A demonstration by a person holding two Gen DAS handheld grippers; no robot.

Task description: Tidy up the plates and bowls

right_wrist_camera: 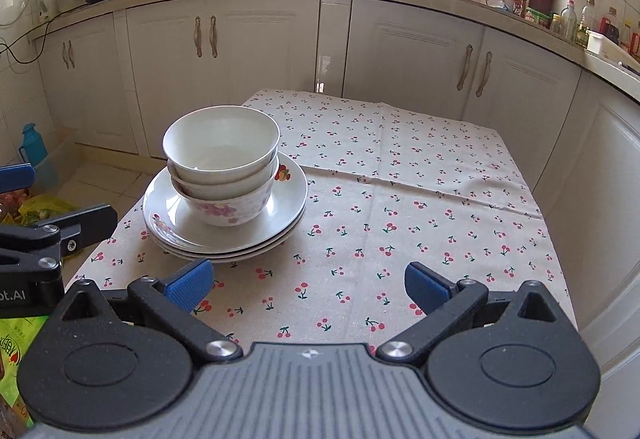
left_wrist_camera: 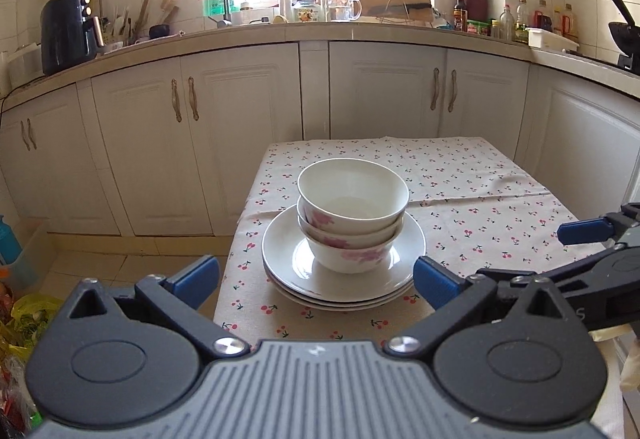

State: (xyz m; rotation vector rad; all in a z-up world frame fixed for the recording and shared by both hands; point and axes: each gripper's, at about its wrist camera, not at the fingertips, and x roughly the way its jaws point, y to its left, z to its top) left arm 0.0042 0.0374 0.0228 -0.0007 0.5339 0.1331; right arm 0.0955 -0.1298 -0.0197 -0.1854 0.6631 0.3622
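**Three bowls nested on three plates, both tongs spread and empty**

Three bowls (left_wrist_camera: pixel 352 215) stand nested one inside another, mouths upward, so the stack's long axis is vertical. They are glossy white ceramic, round with flaring walls; pink floral prints mark the outer sides of the lower two. The stack rests at the centre of the plates (left_wrist_camera: pixel 344 271), three shallow round white dishes lying flat and stacked rim over rim; the right wrist view shows a fruit motif on the top rim. Plates and bowls sit toward the near left part of the surface (right_wrist_camera: pixel 420 199), which is covered by a creased woven cloth printed with small red cherries. The left tongs (left_wrist_camera: pixel 316 275) are spread wide, blue pads level with either side of the plates, gripping nothing. The right tongs (right_wrist_camera: pixel 308 281) are equally wide, held over bare cloth just right of the plates, and empty.
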